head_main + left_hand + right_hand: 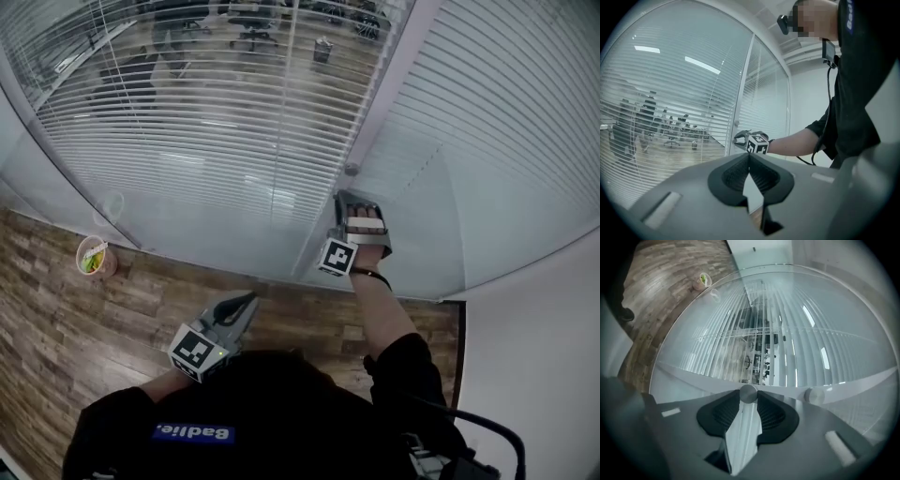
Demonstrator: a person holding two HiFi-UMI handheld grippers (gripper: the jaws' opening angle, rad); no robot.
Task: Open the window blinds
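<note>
- Your right claw (pixel 360 214) is up against the white post (pixel 394 84) that stands between the two glass panes. Its marker cube faces back toward you.
- In the right gripper view, its jaws are narrowed onto a small round metal knob (pixel 748 393) on that post. The knob sits between the tips and both pads touch it.
- A second round knob (pixel 814 395) sits on the same post, just beside the gripped one and outside the jaws.
- Your left claw (pixel 248 300) is low in front of your body, over the wooden floor (pixel 122 319) and well apart from the glass. Its jaw tips meet, and nothing is between them.
- The window blinds (pixel 187 112) hang behind the glass. In the pane left of the post the slats are tilted enough that office chairs and a floor show through.
- In the pane right of the post (pixel 525 141) the slats look flat and closed, and nothing shows through them.
- A small cup (pixel 94 255) with something green in it stands on the floor at the foot of the left pane.
</note>
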